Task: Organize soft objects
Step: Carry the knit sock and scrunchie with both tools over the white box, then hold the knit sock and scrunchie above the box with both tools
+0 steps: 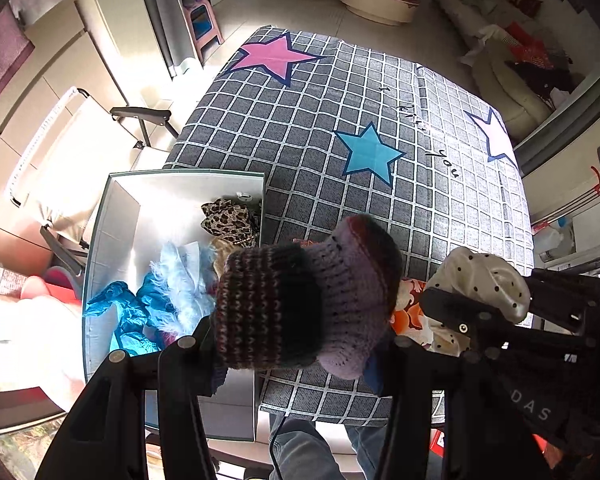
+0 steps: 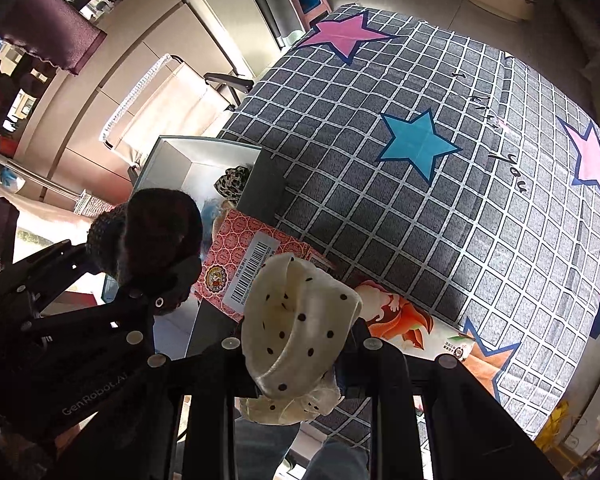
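From the left wrist, the left gripper [image 1: 296, 350] is clamped on a chunky striped knit hat [image 1: 300, 296], purple, grey and black, held above the edge of the white box [image 1: 120, 200] of scarves. From the right wrist, the right gripper [image 2: 300, 348] pinches a cream polka-dot cloth [image 2: 296, 328], bunched, over the checked tablecloth [image 2: 440, 220].

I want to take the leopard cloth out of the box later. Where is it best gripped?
Grip the raised crumpled top of the leopard cloth from above with open tongs. It sits against the box's far right wall, so a side approach seems blocked.
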`<state>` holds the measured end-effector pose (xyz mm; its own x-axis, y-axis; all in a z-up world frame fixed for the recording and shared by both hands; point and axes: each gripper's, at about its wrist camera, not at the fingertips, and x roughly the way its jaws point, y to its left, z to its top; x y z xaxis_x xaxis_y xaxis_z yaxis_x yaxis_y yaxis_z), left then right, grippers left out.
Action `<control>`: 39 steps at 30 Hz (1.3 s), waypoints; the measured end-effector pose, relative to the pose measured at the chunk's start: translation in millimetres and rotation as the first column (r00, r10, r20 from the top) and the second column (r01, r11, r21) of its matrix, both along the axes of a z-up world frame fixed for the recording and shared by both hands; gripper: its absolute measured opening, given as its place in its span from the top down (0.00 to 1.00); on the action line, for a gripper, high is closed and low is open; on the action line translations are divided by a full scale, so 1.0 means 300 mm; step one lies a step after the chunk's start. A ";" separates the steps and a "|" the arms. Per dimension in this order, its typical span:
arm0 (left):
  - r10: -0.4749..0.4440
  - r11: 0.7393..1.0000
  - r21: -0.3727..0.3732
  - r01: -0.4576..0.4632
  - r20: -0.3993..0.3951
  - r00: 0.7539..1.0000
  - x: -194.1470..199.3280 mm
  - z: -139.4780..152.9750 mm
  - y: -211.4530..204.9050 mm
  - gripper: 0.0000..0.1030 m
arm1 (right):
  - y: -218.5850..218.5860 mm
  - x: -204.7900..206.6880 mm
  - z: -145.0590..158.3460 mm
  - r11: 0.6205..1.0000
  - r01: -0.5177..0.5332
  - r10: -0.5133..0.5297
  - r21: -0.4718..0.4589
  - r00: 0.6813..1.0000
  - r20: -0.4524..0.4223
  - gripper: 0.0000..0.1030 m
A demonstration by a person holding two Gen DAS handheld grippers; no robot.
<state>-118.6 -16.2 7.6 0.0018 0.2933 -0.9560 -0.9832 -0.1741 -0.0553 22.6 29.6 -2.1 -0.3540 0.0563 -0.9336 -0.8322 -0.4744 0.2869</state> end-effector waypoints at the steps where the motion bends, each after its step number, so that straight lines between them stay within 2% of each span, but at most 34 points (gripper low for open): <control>1: 0.013 1.000 0.001 -0.013 -0.002 1.000 -0.015 0.000 -0.008 0.46 | -0.005 -0.016 0.001 1.000 -0.012 0.012 0.000 1.000 0.001 0.75; 8: 0.100 0.995 0.006 -0.100 0.000 0.995 -0.118 0.000 -0.062 0.46 | -0.028 -0.124 0.010 0.996 -0.088 0.088 0.010 0.996 0.005 0.75; 21: 0.234 0.972 -0.030 -0.234 0.003 0.972 -0.287 -0.058 -0.156 0.45 | -0.053 -0.338 0.016 0.974 -0.226 0.226 0.023 0.974 0.020 0.75; 30: 0.286 0.956 -0.067 -0.285 -0.007 0.958 -0.361 -0.122 -0.185 0.45 | -0.051 -0.461 0.006 0.957 -0.288 0.287 0.027 0.958 0.026 0.75; 39: 0.300 0.949 -0.094 -0.300 -0.015 0.954 -0.387 -0.176 -0.187 0.45 | -0.046 -0.543 -0.013 0.944 -0.328 0.327 0.020 0.944 0.040 0.75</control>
<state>-234.7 -72.2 -45.1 -0.0729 0.1887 -0.9793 -0.8848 -0.4655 -0.0238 -140.2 15.8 -6.1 -0.3237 -0.0332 -0.9456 -0.6388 -0.7295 0.2443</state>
